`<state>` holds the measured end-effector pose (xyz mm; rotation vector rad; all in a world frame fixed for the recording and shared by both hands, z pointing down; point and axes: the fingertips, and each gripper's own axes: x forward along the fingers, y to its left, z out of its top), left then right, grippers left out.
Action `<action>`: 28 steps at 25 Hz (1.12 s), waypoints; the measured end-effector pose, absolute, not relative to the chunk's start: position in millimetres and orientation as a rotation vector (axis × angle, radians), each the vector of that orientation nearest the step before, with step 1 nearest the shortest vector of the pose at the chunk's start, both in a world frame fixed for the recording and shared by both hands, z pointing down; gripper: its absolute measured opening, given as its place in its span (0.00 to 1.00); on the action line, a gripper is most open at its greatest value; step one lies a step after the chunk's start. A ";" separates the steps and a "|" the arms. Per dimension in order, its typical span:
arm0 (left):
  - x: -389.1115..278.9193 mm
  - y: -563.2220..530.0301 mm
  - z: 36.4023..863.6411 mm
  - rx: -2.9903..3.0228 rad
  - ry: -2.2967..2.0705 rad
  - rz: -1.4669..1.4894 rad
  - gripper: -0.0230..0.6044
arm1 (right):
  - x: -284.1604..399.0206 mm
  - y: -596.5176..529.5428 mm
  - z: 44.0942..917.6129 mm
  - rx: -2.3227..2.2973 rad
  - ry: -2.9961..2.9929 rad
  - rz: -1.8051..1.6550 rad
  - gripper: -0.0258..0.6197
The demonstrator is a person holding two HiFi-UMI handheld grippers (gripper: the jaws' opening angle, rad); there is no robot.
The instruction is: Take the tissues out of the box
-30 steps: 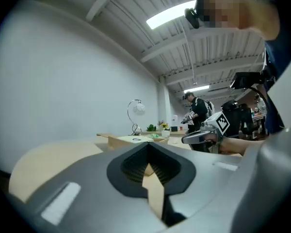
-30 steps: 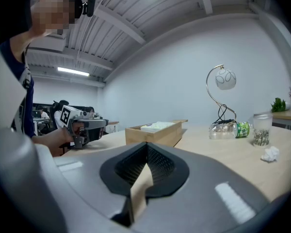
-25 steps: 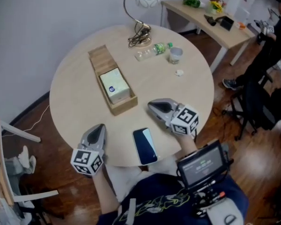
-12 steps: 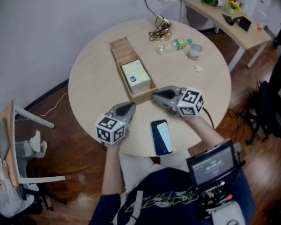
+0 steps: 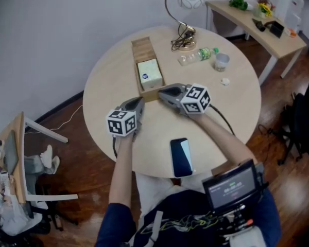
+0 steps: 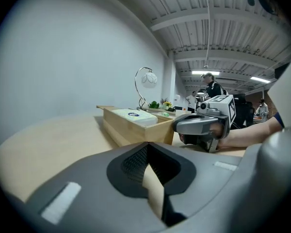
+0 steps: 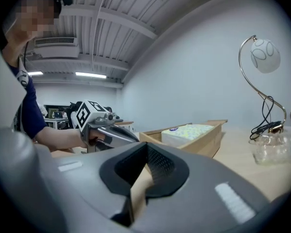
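Note:
A long open wooden box (image 5: 143, 49) lies on the round table (image 5: 108, 81), with a white tissue pack (image 5: 149, 73) in its near half. My left gripper (image 5: 139, 102) is shut and empty, its tip just off the box's near left corner. My right gripper (image 5: 161, 91) is also shut and empty, its tip at the box's near right end. In the left gripper view the box (image 6: 131, 128) and tissue pack (image 6: 134, 115) lie ahead, with the right gripper (image 6: 203, 125) beside them. The right gripper view shows the pack (image 7: 189, 131) in the box (image 7: 209, 139) and the left gripper (image 7: 106, 132).
A black phone (image 5: 182, 157) lies near the table's front edge. Behind the box stand a curved lamp (image 5: 183, 14), a plastic bottle (image 5: 198, 55), a cup (image 5: 221, 62) and a small white object (image 5: 225, 81). A desk (image 5: 257, 24) stands at the back right.
Both grippers have moved from the table's near edge forward to the near end of the box, still shut. The head view has shifted with them.

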<state>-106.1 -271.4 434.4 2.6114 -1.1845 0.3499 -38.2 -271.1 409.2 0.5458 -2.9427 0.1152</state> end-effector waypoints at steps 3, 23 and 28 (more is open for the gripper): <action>-96.1 -295.1 430.3 2.686 -1.047 0.366 0.04 | -48.6 -291.2 405.7 0.547 -2.940 0.122 0.04; -73.6 -265.8 416.3 2.919 -0.722 0.243 0.04 | -41.3 -269.8 408.1 0.429 -2.950 0.133 0.04; -68.5 -264.0 425.6 2.872 -0.671 0.353 0.04 | -41.6 -269.8 408.6 0.427 -2.956 0.132 0.04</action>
